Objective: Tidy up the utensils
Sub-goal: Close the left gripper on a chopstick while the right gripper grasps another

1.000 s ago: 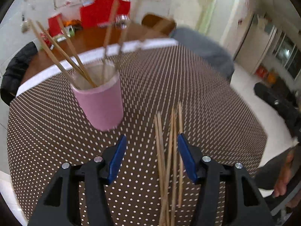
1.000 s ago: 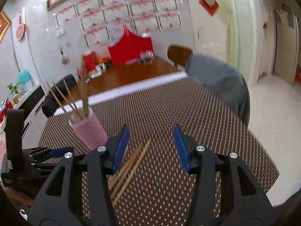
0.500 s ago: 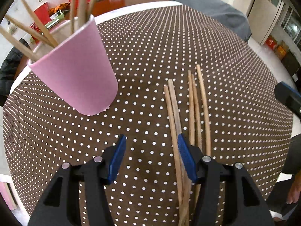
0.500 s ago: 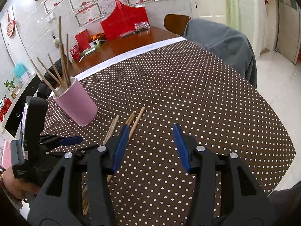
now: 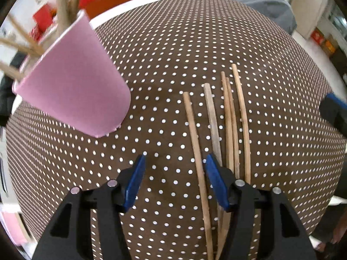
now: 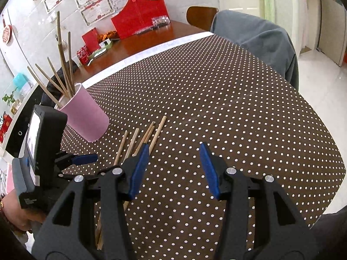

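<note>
Left wrist: chopsticks (image 5: 229,125) beside cup (image 5: 76,91).

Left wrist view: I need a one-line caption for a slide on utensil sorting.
Open left tongs hover over five loose chopsticks on the dotted tablecloth, beside the pink cup.

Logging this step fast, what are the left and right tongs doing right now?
Left tongs: open, empty, one chopstick lying between the tips.
Right tongs: open, empty.

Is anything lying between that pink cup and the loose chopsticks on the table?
No. In the left wrist view, only bare dotted tablecloth separates the pink cup from the loose chopsticks.
</note>
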Available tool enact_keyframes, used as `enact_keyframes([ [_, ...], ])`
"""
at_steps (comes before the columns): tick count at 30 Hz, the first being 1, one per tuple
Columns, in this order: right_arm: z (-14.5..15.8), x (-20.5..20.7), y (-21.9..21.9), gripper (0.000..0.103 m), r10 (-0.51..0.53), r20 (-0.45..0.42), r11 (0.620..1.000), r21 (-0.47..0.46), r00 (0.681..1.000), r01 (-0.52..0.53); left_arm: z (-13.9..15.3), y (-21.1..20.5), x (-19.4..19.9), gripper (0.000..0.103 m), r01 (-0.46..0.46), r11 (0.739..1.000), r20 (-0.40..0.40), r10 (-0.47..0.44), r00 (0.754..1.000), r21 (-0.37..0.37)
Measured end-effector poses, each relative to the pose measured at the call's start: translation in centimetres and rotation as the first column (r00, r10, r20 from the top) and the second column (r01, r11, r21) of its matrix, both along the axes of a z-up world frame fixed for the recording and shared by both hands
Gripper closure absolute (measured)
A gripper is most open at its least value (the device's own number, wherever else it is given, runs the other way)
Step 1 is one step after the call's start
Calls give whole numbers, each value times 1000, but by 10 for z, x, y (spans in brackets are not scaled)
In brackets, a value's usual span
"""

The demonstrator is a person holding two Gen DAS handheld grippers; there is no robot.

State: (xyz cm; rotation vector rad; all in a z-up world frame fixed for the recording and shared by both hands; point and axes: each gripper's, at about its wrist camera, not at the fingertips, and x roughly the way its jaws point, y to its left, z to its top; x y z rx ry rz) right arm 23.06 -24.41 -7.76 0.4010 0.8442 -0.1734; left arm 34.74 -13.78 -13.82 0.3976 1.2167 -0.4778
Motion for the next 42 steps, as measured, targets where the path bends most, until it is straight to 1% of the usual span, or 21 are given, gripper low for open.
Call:
enact_keyframes([
  [1, -1, 2, 1, 54, 5, -9, 1000, 5, 1000, -4, 0, 2, 2, 52, -8, 1000, -11, 7, 1000, -19],
  [2, -2, 5, 2, 54, 10, -23, 1000, 9, 1000, -10, 0, 3, 4, 64, -1, 1000, -4, 1, 1000, -20],
  [3, -4, 8, 3, 54, 17, -39, 1000, 14, 999, -16, 1, 3, 4, 84, 17, 1000, 0, -17, 1000, -26],
  [4, -7, 11, 4, 54, 21, -53, 1000, 20, 998, -20, 1, 7, 5, 94, 24, 999, -3, -24, 1000, -28],
  [6, -13, 18, 7, 55, 32, -99, 999, 37, 995, -29, 0, 13, 4, 97, 18, 999, -17, -19, 1000, -44],
  [7, -15, 21, 8, 55, 38, -114, 998, 51, 993, -32, -1, 16, 6, 97, 14, 998, -26, -15, 1000, -57],
  [9, -21, 30, 13, 62, 50, -154, 997, 65, 987, -41, 2, 23, -1, 97, 3, 997, -32, -5, 999, -77],
  [11, -24, 37, 17, 66, 59, -179, 996, 81, 982, -45, 6, 32, -2, 97, -17, 993, -31, 14, 999, -116],
  [14, -32, 49, 24, 68, 63, -227, 994, 107, 972, -39, 11, 48, -2, 97, -43, 986, -36, 38, 999, -162],
  [17, -39, 57, 30, 69, 60, -267, 992, 120, 962, -29, 17, 58, -2, 97, -54, 983, -30, 49, 998, -178],
  [21, -48, 67, 36, 72, 43, -338, 995, 102, 940, -9, 24, 76, -4, 97, -68, 980, -27, 64, 998, -186],
  [23, -50, 70, 37, 74, 34, -356, 996, 87, 934, -3, 26, 85, -5, 97, -79, 978, -30, 75, 997, -194],
  [26, -51, 84, 42, 75, 27, -395, 998, 70, 918, 1, 37, 106, -9, 97, -93, 975, -25, 90, 996, -201],
  [30, -54, 107, 46, 75, 18, -439, 995, 95, 898, 27, 48, 128, -7, 97, -117, 968, -25, 114, 993, -221],
  [31, -54, 111, 47, 75, 16, -446, 995, 95, 895, 29, 49, 123, -8, 97, -121, 967, -25, 118, 993, -226],
  [34, -57, 127, 57, 74, 29, -469, 999, 37, 883, -13, 53, 127, -12, 97, -124, 962, -23, 122, 992, -242],
  [35, -58, 132, 64, 76, 38, -479, 999, 11, 877, -38, 53, 130, -12, 97, -123, 960, -23, 121, 992, -252],
  [36, -59, 136, 72, 82, 52, -490, 997, -22, 870, -71, 53, 129, -12, 97, -121, 959, -23, 119, 993, -257],
  [38, -61, 138, 75, 92, 70, -487, 991, -63, 870, -116, 55, 139, -15, 97, -110, 954, -19, 109, 994, -278],
  [40, -66, 131, 81, 94, 114, -472, 989, -31, 874, -146, 55, 147, -20, 97, -104, 948, -19, 103, 994, -300],
  [42, -68, 136, 77, 94, 173, -474, 981, 9, 863, -192, 57, 157, -26, 97, -99, 940, -4, 103, 995, -326],
])
